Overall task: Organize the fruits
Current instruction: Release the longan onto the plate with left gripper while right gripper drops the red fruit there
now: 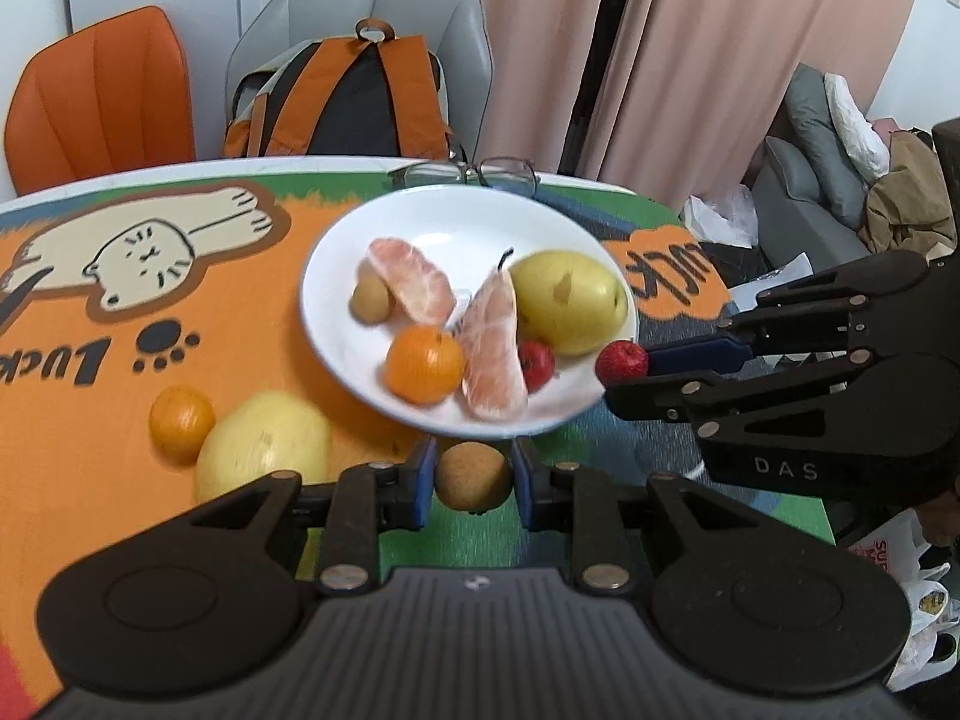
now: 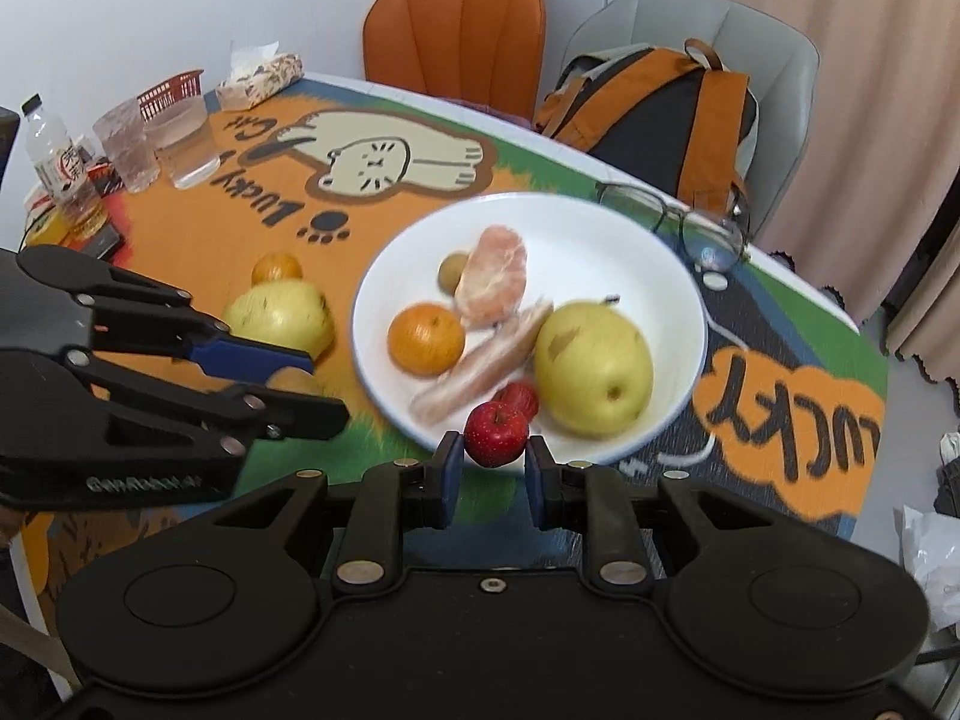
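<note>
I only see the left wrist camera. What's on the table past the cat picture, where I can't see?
Observer: Two clear cups stand there, side by side.
Child: Is there a drink too?
Observer: Yes, a water bottle stands just left of the cups.
Child: Anything else?
Observer: A tissue pack lies behind the cups, next to a red basket.
</note>
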The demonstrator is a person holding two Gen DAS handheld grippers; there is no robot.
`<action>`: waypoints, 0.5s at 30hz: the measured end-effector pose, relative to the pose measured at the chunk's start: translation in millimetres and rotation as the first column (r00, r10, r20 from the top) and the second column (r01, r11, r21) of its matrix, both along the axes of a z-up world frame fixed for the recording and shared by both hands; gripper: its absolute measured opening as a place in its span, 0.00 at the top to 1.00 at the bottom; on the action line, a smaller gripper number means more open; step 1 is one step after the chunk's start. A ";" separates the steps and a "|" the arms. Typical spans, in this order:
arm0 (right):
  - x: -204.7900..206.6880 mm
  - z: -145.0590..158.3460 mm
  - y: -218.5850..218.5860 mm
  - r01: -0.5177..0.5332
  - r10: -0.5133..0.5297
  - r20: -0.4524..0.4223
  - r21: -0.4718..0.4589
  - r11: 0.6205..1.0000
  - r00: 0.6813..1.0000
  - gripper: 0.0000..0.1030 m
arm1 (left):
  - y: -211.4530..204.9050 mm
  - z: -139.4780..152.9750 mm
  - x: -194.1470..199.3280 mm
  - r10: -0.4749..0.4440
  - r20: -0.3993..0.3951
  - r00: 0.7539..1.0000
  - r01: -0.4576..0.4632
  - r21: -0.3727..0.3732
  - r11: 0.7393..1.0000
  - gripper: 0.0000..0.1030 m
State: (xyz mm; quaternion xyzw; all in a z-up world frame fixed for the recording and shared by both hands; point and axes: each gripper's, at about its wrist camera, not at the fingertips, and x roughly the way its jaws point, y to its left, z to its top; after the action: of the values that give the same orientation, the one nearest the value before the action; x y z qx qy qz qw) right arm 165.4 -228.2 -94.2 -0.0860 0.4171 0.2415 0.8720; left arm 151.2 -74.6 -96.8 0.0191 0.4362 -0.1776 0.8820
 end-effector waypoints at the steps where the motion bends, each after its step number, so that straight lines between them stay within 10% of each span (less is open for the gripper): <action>1: 5.0 1.2 0.7 -0.004 0.004 0.004 0.002 1.000 1.000 0.77 | -2.0 0.7 4.4 0.000 0.004 1.000 0.000 0.003 1.000 0.75; 15: 62.9 3.6 4.9 0.000 -0.001 0.023 0.024 1.000 1.000 0.77 | -12.1 -4.2 58.7 0.023 -0.003 1.000 -0.023 0.010 1.000 0.75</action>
State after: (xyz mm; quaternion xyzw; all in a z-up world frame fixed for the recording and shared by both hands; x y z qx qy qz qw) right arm 228.3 -223.4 -90.6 -0.0781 0.4039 0.2452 0.8779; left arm 209.9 -86.7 -101.0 0.0183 0.4386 -0.1651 0.8832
